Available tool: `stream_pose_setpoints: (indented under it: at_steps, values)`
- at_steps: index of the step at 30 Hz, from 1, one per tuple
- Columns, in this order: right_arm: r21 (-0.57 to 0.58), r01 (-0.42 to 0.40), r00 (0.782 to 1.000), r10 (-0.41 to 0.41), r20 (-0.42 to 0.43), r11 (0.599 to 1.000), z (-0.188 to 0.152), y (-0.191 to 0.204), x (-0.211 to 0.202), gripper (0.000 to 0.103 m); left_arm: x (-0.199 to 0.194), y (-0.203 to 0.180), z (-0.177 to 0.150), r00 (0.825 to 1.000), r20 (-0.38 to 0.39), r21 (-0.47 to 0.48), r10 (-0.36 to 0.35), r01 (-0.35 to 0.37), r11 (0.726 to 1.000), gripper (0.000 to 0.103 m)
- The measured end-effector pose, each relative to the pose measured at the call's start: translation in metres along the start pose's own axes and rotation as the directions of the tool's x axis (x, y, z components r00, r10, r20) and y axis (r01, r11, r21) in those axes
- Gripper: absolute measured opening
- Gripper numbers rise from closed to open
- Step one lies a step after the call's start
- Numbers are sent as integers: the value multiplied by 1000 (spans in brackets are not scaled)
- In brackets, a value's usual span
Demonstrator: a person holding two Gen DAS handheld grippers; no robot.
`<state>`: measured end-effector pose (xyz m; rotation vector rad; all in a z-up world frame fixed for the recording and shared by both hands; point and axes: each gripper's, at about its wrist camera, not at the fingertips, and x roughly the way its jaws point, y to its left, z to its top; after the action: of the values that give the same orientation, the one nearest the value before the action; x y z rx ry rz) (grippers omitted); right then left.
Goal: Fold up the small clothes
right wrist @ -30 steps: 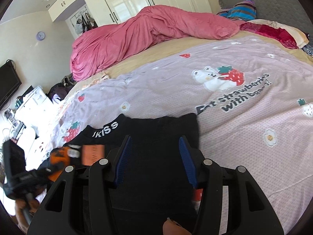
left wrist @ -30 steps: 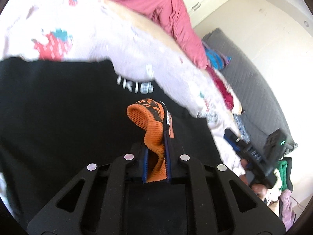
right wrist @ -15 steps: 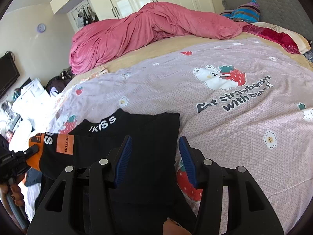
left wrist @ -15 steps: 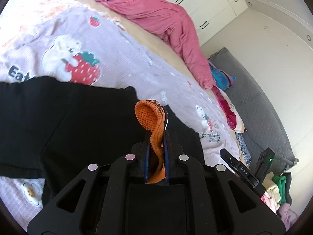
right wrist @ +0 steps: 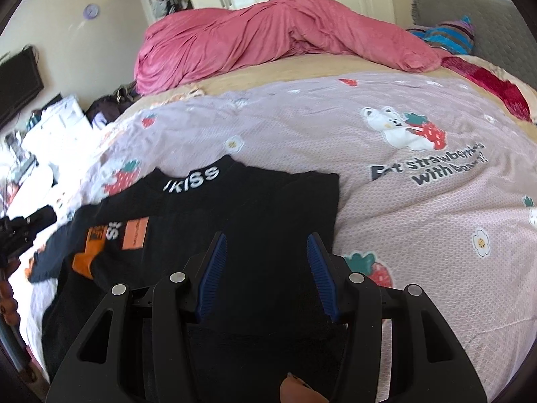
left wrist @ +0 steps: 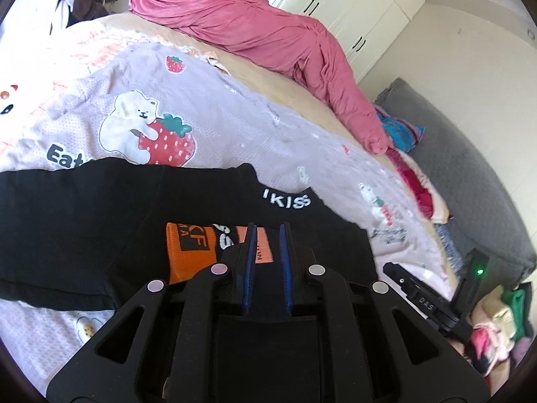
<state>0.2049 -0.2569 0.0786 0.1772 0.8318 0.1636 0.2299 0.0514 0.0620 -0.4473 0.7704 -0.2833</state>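
A small black top (right wrist: 241,215) with a white-lettered collar (right wrist: 193,177) lies flat on the strawberry-print bedspread (right wrist: 402,208). Its sleeve with an orange cuff (left wrist: 188,252) is folded across the body; it also shows in the right wrist view (right wrist: 89,255). My left gripper (left wrist: 267,231) hovers just above the sleeve, slightly open and empty. My right gripper (right wrist: 265,241) is open wide and empty over the top's lower body. The left gripper appears at the left edge of the right wrist view (right wrist: 23,226).
A crumpled pink duvet (right wrist: 268,37) lies across the far side of the bed. Striped and red pillows (right wrist: 449,40) sit by the grey headboard (right wrist: 470,13). A pile of clothes (left wrist: 496,332) lies off the bed's edge. White wardrobes stand behind.
My left gripper carried the orange-cuffed sleeve across the top, laid it flat and let go; its jaws have opened a little. My right gripper stayed open over the top.
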Motion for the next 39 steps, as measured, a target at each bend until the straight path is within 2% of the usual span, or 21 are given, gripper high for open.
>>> stream_pose_setpoints:
  at_steps: [3, 5, 7, 11, 15, 17, 20, 22, 25, 26, 28, 31, 33, 38, 39]
  values:
    - [-38, -12, 1000, 11, -23, 999, -4, 10, 6, 49, 17, -2, -8, 998, -48, 40, 46, -44, 998, 8]
    - [-60, -16, 999, 13, -46, 998, -8, 16, 11, 49, 28, -3, -14, 994, -81, 59, 72, -67, 996, 13]
    - [-76, -19, 997, 14, -71, 997, -11, 20, 15, 52, 38, -4, -21, 989, -118, 82, 92, -83, 993, 14]
    - [-86, -15, 994, 6, -110, 996, -15, 23, 21, 53, 58, 0, -37, 970, -181, 141, 164, -140, 980, 19]
    - [-82, 15, 983, -30, -183, 997, -20, 19, 33, 57, 69, 9, -45, 958, -219, 156, 188, -156, 975, 19]
    - [-79, 36, 970, -54, -237, 996, -27, 15, 45, 57, 68, 13, -45, 960, -222, 145, 170, -140, 979, 19]
    - [-105, 55, 968, -79, -238, 993, -31, 19, 47, 58, 65, 22, -44, 963, -229, 104, 145, -123, 987, 19]
    - [-88, 22, 973, -41, -228, 996, -31, 20, 43, 66, 61, 26, -44, 966, -225, 81, 126, -110, 991, 19]
    - [-65, -11, 978, -3, -208, 998, -29, 21, 36, 66, 53, 23, -44, 969, -207, 83, 133, -118, 990, 20]
    - [-65, -22, 981, 9, -195, 998, -29, 22, 32, 67, 49, 22, -43, 971, -197, 83, 135, -121, 989, 25]
    - [-69, -27, 984, 15, -179, 997, -28, 24, 29, 75, 41, 21, -43, 973, -177, 87, 146, -133, 987, 32]
    - [-70, -46, 987, 34, -154, 996, -26, 28, 22, 79, 31, 19, -42, 973, -150, 102, 173, -159, 982, 34]
    - [-71, -53, 989, 42, -145, 996, -25, 31, 19, 84, 26, 18, -41, 974, -136, 103, 182, -169, 980, 39]
    - [-56, -70, 992, 63, -112, 996, -23, 32, 11, 89, 12, 17, -41, 973, -92, 108, 211, -201, 974, 57]
    - [-52, -74, 992, 68, -107, 996, -22, 32, 9, 93, 9, 19, -41, 973, -83, 105, 216, -207, 973, 60]
